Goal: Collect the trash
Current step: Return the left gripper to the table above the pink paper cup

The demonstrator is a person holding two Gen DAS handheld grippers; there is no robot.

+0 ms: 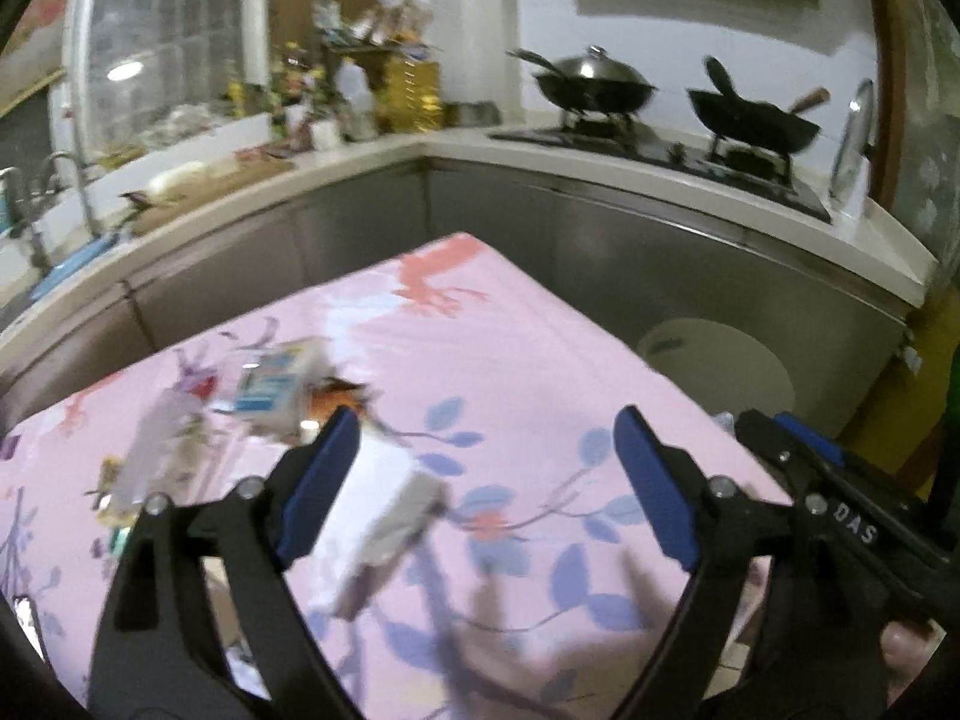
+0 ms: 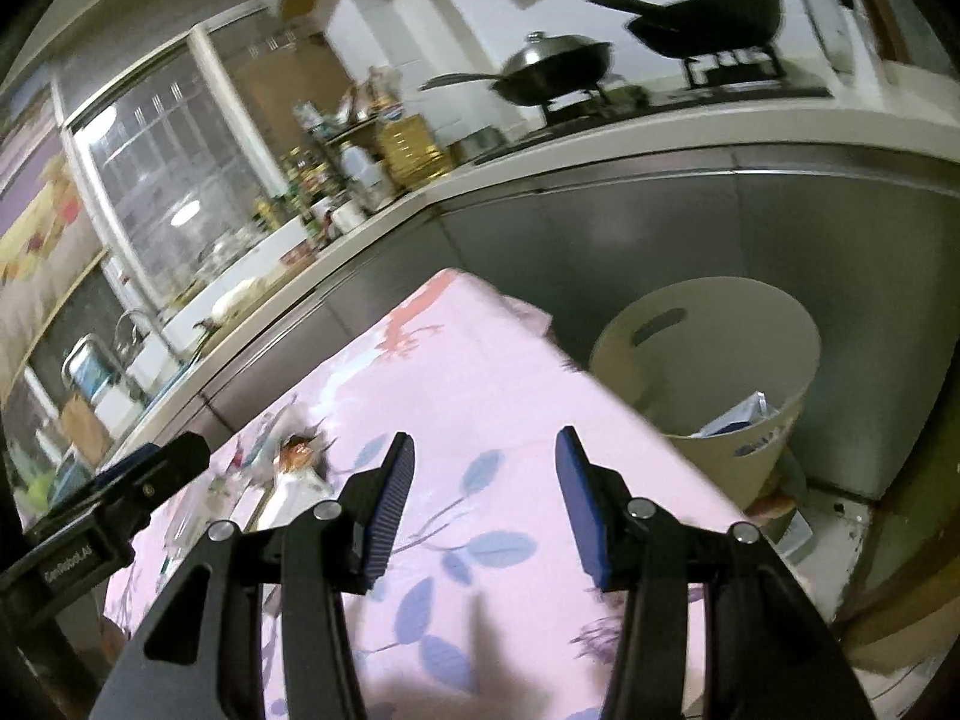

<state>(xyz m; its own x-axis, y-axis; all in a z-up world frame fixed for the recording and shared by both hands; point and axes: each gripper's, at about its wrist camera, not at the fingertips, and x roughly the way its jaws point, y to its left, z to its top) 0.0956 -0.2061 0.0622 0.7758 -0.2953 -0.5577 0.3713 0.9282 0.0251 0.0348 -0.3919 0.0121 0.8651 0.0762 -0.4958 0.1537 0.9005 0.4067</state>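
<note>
Trash lies scattered toward the left side of the table (image 1: 510, 360), which wears a pink floral cloth: a blue-and-white carton (image 1: 273, 384), a grey wrapper (image 1: 393, 531) nearer the middle, and several blurred scraps too smeared to count. One cream bin (image 2: 720, 360) stands off the table's right edge, paper inside. Both the left hand-held gripper (image 1: 486, 480) and the right hand-held gripper (image 2: 485, 501) gape wide, empty; "DAS" is readable on the right one.
</note>
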